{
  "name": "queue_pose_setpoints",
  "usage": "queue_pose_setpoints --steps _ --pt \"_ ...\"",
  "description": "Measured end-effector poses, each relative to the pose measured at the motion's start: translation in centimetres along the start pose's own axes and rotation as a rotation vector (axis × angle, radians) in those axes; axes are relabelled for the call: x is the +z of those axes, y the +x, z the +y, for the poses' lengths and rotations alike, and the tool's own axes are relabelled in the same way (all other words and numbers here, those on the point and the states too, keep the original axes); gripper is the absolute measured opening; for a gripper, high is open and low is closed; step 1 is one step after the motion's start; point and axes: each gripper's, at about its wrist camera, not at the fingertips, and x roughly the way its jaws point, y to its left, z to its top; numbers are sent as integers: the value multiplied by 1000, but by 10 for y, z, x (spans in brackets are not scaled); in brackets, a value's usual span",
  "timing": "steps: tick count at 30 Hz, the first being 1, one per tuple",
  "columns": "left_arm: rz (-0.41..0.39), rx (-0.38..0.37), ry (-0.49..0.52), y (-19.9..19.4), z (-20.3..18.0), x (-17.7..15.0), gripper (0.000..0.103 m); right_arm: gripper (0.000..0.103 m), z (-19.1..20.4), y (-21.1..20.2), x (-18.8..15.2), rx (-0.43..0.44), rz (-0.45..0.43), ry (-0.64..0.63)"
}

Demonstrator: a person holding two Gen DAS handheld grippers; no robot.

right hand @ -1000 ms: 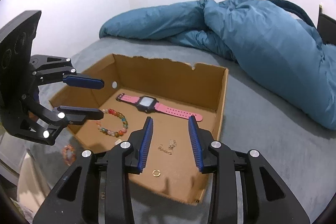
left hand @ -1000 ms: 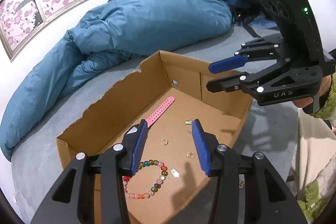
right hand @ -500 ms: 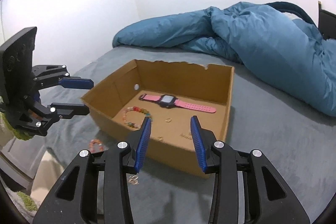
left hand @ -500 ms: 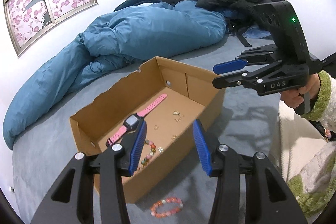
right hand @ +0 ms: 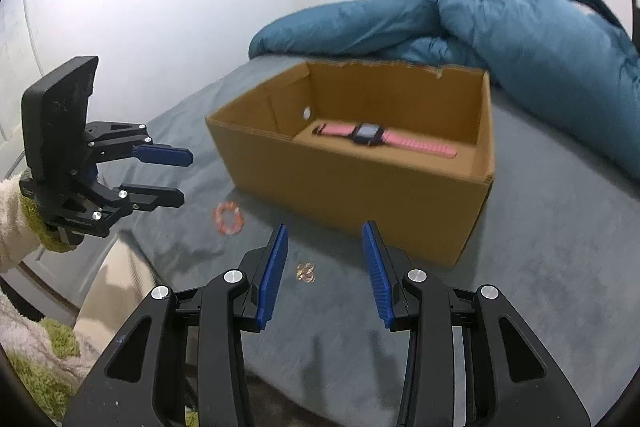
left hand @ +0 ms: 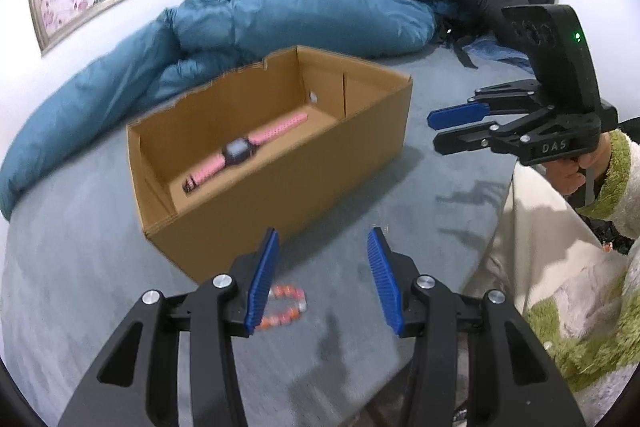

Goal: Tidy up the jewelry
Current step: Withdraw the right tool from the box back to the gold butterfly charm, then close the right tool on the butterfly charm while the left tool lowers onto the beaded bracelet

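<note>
Hovering above the bed's near edge, the left gripper [left hand: 324,279] has its jaws apart and empty; the bead bracelet [left hand: 285,307] lies just beneath, outside the box [left hand: 280,187]. Best to drop straight, straddling one bead strand. Over on the right wrist view, the right gripper [right hand: 325,275] gapes empty above gold earrings [right hand: 305,271]; the watch [right hand: 370,135] sits boxed.
</note>
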Motion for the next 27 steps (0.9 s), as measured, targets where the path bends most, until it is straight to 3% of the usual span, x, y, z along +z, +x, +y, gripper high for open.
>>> queue_pose_setpoints --steps 12,27 --pt "78 21 15 44 6 -43 45 37 14 33 -19 12 103 -29" --pt "130 -2 15 76 25 -50 44 34 26 81 -23 18 198 -133"
